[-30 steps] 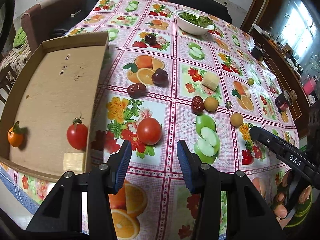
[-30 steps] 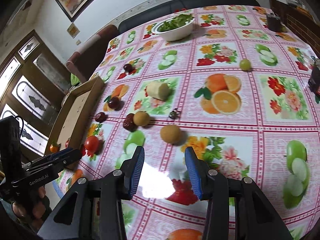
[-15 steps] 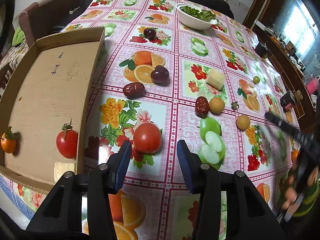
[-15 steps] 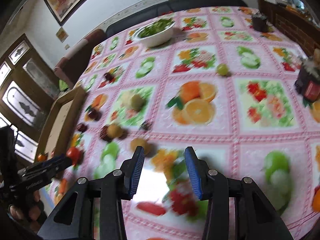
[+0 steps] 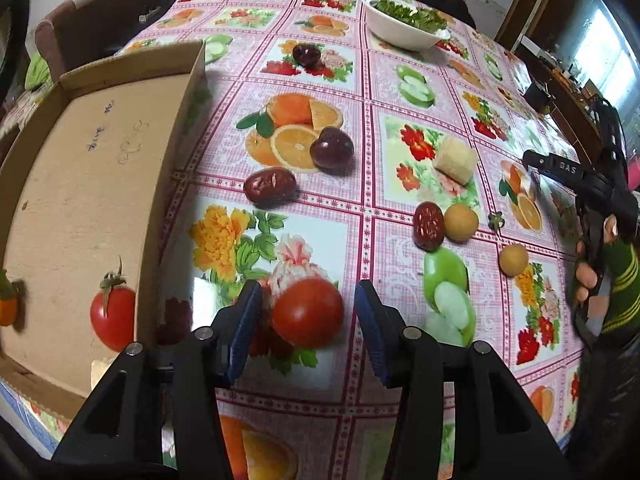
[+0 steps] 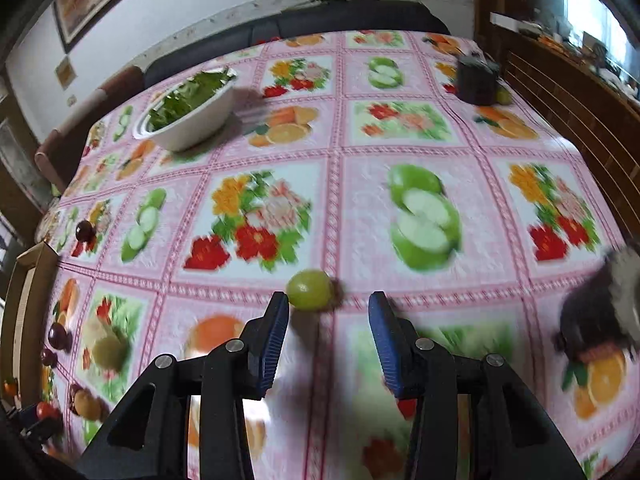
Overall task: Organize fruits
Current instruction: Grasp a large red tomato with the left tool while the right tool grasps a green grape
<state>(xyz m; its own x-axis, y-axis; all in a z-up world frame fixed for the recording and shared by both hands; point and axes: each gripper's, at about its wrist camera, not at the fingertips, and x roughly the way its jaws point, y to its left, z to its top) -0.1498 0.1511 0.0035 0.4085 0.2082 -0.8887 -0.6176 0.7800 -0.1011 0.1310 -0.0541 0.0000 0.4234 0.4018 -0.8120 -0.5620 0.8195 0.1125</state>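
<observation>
My left gripper [image 5: 308, 322] is open, its blue pads either side of a red tomato [image 5: 307, 312] on the fruit-print tablecloth. A cardboard tray [image 5: 76, 200] at left holds a stemmed tomato [image 5: 113, 316] and a small orange fruit [image 5: 7, 308]. Two red dates [image 5: 271, 191] [image 5: 429, 226], two dark plums [image 5: 332, 153] [image 5: 306, 55], two round tan fruits [image 5: 461, 222] [image 5: 513, 259] and a banana piece [image 5: 456, 159] lie on the cloth. My right gripper [image 6: 328, 312] is open, just short of a green grape [image 6: 310, 290].
A white bowl of greens [image 5: 404, 26] [image 6: 188, 112] stands at the far side. A dark box [image 6: 476, 80] sits at the far right, a blurred dark object [image 6: 600, 312] at the right edge. The right gripper shows in the left wrist view [image 5: 560, 168].
My left gripper has moved forward until the tomato sits between its pads. My right gripper has swung right and forward, away from the tan fruits, up to the green grape.
</observation>
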